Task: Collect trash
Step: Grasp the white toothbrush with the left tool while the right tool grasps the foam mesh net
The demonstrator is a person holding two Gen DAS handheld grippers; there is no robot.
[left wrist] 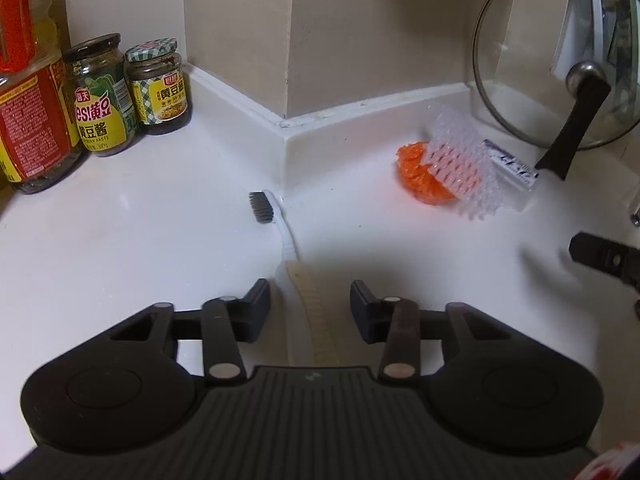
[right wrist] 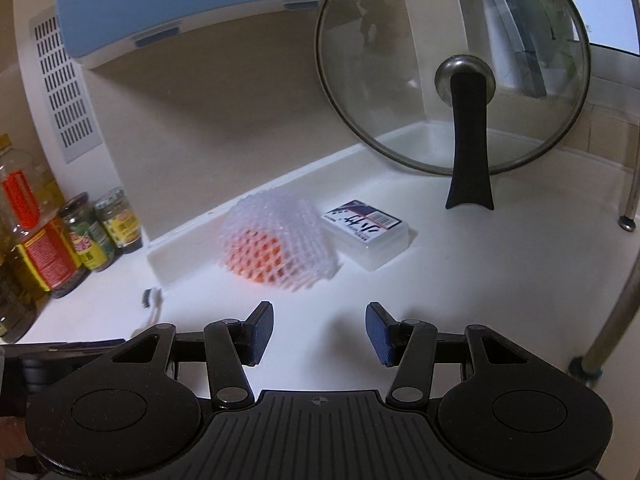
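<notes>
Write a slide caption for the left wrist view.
Open left claw straddling a toothbrush on the white counter.

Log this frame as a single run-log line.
left gripper: open, straddling toothbrush | right gripper: open, facing foam net | nothing held

Soft indoor light falls from above and the white counter point(left wrist: 140, 220) glows evenly, almost washed out. A broad dim shadow pools in front of the left gripper point(left wrist: 310, 304). Straight wall edges bow near the borders and the corners go black. The foam net point(right wrist: 280, 236) smears with blur at its lower edge. Pale reflections streak the glass lid point(right wrist: 400, 60).
</notes>
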